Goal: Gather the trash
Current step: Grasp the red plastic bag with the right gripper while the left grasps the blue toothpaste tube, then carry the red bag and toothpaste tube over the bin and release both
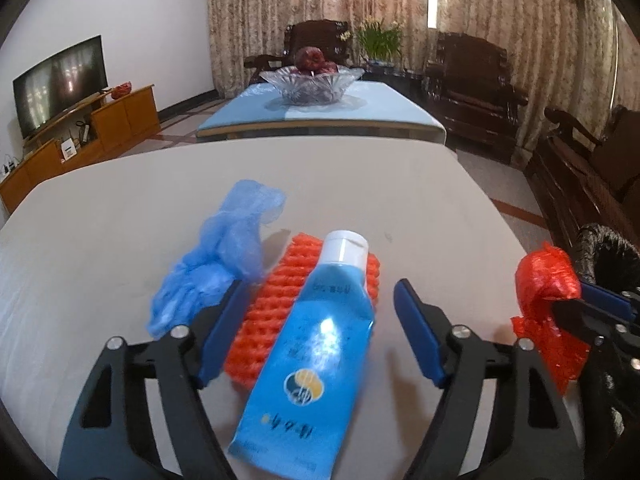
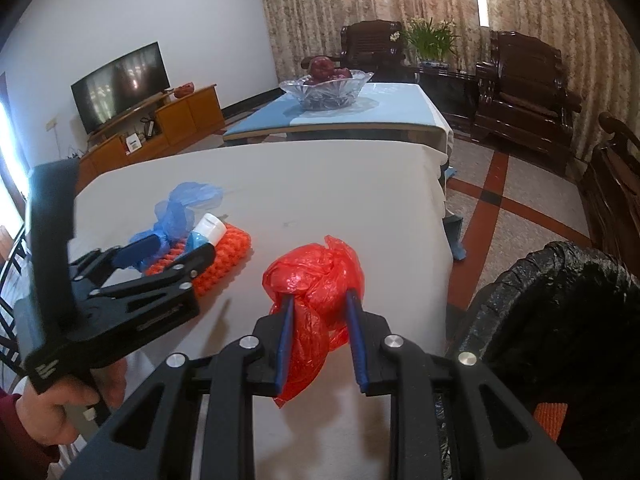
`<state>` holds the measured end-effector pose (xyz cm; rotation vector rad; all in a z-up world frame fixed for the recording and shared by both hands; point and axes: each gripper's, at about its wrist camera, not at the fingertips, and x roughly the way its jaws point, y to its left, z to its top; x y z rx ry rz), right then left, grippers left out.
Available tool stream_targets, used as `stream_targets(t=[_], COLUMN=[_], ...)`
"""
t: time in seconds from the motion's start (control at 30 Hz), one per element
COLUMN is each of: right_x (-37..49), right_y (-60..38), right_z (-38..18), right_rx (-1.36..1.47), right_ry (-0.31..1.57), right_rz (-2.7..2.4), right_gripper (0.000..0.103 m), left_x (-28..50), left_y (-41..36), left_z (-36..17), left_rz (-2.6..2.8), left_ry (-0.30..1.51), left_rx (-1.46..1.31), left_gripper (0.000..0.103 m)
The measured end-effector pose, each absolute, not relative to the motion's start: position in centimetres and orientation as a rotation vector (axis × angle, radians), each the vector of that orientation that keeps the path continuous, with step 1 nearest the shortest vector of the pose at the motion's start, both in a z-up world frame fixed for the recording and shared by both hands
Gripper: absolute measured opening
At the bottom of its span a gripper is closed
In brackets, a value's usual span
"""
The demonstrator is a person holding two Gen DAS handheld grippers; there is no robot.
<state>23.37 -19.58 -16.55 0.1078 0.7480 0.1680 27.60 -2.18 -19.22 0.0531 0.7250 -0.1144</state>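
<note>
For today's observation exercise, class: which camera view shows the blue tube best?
The left wrist view. There the blue tube lies almost whole between the open left tongs, white cap and printed logo clear, resting partly on the orange foam net. The right wrist view shows only its cap and shoulder, small, behind the left tongs.

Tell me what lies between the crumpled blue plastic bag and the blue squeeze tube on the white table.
The orange foam fruit net lies there, beside the blue bag and partly under the tube; the left wrist view shows it best.
</note>
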Motion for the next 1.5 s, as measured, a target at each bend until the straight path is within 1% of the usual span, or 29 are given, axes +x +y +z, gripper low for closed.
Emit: stream_targets(t=[0.03, 0.1, 0.17, 0.2, 0.27, 0.33, 0.37, 0.5, 0.77, 0.87, 0.9, 0.93, 0.97, 1.03, 1.3, 1.5], right_x=[23.4, 23.4, 23.3, 23.2, 23.2, 23.1, 23.0, 22.6, 22.4, 22.5, 22.5, 22.5, 22.5, 22.5, 22.2, 21.6], right_y=[-19.6, -19.6, -19.7, -19.8, -19.8, -19.7, -19.6, -19.4, -19.1, -19.0, -19.0, -19.0, -19.0, -19.0, -18.6, -18.4], right_z=[-16.6, -16.6, -16.6, -16.6, -16.5, -16.4, -16.3, -15.9, -15.9, -15.9, -15.9, -15.9, -15.9, -15.9, -15.3, -13.9], right_rx=[0.108, 0.109, 0.113, 0.115, 0.117, 0.116, 0.116, 0.109, 0.104, 0.105, 0.103, 0.102, 0.1, 0.099, 0.099, 0.096], right_ry=[0.749, 0.751, 0.751, 0.751, 0.749, 0.744, 0.742, 0.73, 0.734, 0.734, 0.734, 0.734, 0.735, 0.734, 0.716, 0.682], right_rz=[0.167, 0.164, 0.162, 0.162, 0.164, 0.168, 0.171, 0.182, 0.19, 0.192, 0.193, 0.194, 0.195, 0.194, 0.202, 0.209], right_gripper=[0.025, 0.025, 0.025, 0.025, 0.025, 0.025, 0.025, 0.025, 0.025, 0.025, 0.025, 0.025, 0.025, 0.025, 0.025, 0.025], left_x=[27.9, 28.2, 28.2, 28.1, 27.7, 27.3, 27.1, 26.2, 26.1, 26.7, 26.9, 27.0, 27.1, 26.9, 25.3, 23.4], left_y=[-2.2, -2.2, -2.0, -1.9, -1.7, -1.4, -1.4, -0.8, 1.2, 1.7, 1.9, 2.1, 2.5, 2.7, 3.7, 3.2], left_z=[-19.5, -19.8, -19.8, -19.7, -19.5, -19.0, -18.8, -18.0, -18.4, -18.6, -18.9, -19.0, -19.1, -18.9, -16.1, -13.3], left_rz=[-0.123, -0.14, -0.149, -0.154, -0.154, -0.165, -0.165, -0.165, -0.111, -0.088, -0.077, -0.071, -0.073, -0.081, -0.099, -0.118], left_ry=[0.737, 0.755, 0.753, 0.748, 0.74, 0.73, 0.723, 0.715, 0.729, 0.746, 0.756, 0.761, 0.768, 0.761, 0.709, 0.669], left_rx=[0.049, 0.035, 0.024, 0.017, 0.005, -0.007, 0.0, -0.013, -0.049, -0.053, -0.056, -0.061, -0.071, -0.079, -0.127, -0.098], left_gripper=[0.063, 0.042, 0.041, 0.035, 0.034, 0.021, 0.019, 0.018, 0.018, 0.024, 0.03, 0.031, 0.029, 0.019, 0.017, 0.017])
